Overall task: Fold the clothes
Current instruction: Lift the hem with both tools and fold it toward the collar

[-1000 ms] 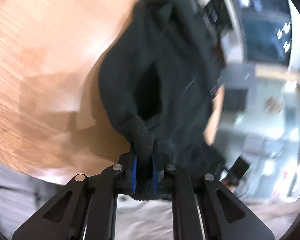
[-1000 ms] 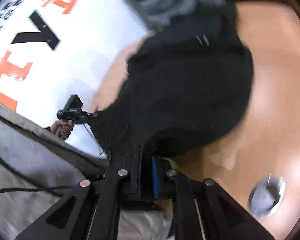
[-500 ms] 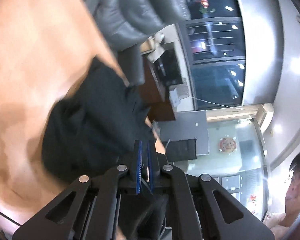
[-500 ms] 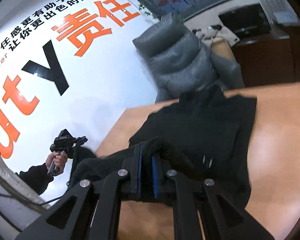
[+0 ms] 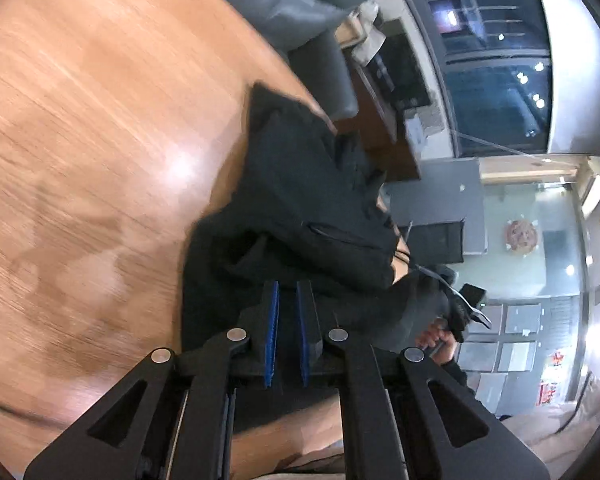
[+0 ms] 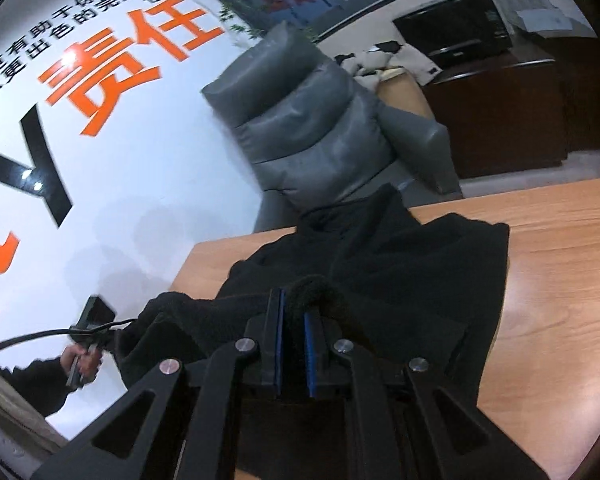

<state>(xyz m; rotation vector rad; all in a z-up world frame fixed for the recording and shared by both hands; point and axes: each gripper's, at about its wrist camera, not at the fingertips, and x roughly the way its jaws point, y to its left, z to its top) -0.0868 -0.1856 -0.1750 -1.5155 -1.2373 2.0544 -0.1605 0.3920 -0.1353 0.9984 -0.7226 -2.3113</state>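
Observation:
A black fleece garment [image 5: 300, 184] lies bunched on the wooden table [image 5: 92, 128], its far end near the table's edge. My left gripper [image 5: 287, 300] is shut on a fold of the near edge of the garment. In the right wrist view the same black garment [image 6: 399, 264] spreads over the table [image 6: 559, 280]. My right gripper [image 6: 294, 304] is shut on a thick roll of its near edge. The other hand-held gripper shows at the left of the right wrist view [image 6: 88, 332] and at the right of the left wrist view [image 5: 455, 312].
A grey padded armchair [image 6: 319, 128] stands just beyond the table's far edge. A white wall with large orange and black lettering [image 6: 100, 60] is at the left. Dark cabinets [image 6: 499, 100] and windows [image 5: 495, 60] are behind.
Both grippers have swung the garment from hanging in the air down and forward onto the table. The garment now lies spread over the wood, and both grippers keep hold of its near edge.

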